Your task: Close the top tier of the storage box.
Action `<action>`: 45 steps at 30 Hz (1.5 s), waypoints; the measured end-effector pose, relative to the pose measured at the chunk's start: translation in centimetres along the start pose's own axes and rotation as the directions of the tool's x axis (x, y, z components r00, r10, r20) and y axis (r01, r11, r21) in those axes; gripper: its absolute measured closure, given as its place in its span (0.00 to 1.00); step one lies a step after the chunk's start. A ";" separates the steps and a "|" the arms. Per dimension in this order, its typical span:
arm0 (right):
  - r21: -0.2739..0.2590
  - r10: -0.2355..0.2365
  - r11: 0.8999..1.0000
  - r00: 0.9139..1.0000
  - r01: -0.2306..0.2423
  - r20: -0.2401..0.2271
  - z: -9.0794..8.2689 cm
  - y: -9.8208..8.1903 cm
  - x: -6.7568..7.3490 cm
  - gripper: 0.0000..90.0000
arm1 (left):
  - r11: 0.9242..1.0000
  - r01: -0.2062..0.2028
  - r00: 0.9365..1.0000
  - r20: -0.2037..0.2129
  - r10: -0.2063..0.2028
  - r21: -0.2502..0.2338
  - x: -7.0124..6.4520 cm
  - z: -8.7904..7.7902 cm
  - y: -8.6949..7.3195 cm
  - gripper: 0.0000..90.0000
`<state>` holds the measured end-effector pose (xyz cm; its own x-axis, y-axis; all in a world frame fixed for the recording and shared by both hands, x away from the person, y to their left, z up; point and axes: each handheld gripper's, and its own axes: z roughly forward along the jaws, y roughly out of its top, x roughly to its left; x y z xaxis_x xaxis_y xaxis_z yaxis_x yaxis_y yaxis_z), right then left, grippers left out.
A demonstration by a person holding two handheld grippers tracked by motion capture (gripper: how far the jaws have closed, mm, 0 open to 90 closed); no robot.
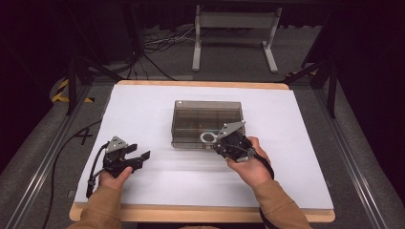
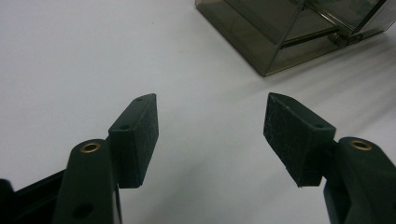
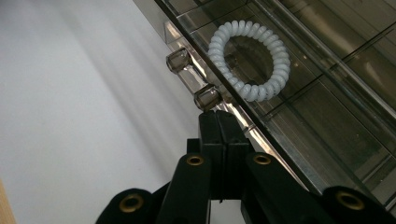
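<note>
A smoky clear plastic box with inner compartments sits near the middle of the white tabletop, a little toward its far edge. A white coiled hair tie lies on the box's lid near the front edge, just behind the clear latch that juts from that edge. The right gripper is at the front edge of the box, right of centre; in the right gripper view its fingers are pressed together, their tips right below one knob of the latch, though whether they pinch anything there cannot be told. The left gripper rests well apart from the box, near the tabletop's front left corner, its fingers spread wide over bare white surface, pointing toward the box's near corner. Tan sleeves come in from the front edge.
</note>
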<state>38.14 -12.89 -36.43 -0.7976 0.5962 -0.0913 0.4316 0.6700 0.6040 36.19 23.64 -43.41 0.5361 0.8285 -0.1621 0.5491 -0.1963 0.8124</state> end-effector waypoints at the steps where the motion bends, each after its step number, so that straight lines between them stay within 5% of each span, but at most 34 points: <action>1: 0.000 0.000 1.000 1.000 0.000 0.000 0.0 0.0 0.0 1.00 | 1.000 0.000 1.000 0.000 0.000 0.000 0.0 0.0 0.0 0.40; 45: -0.092 0.092 0.992 0.993 -0.085 0.075 1.1 0.6 -2.1 1.00 | 1.000 0.007 1.000 0.003 -0.007 -0.002 0.1 0.0 0.0 0.40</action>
<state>40.59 -13.24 -36.71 -0.7209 0.6866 -0.0941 0.4573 0.5734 0.6798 36.22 23.67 -43.46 0.5342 0.8282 -0.1697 0.5515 -0.1893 0.8124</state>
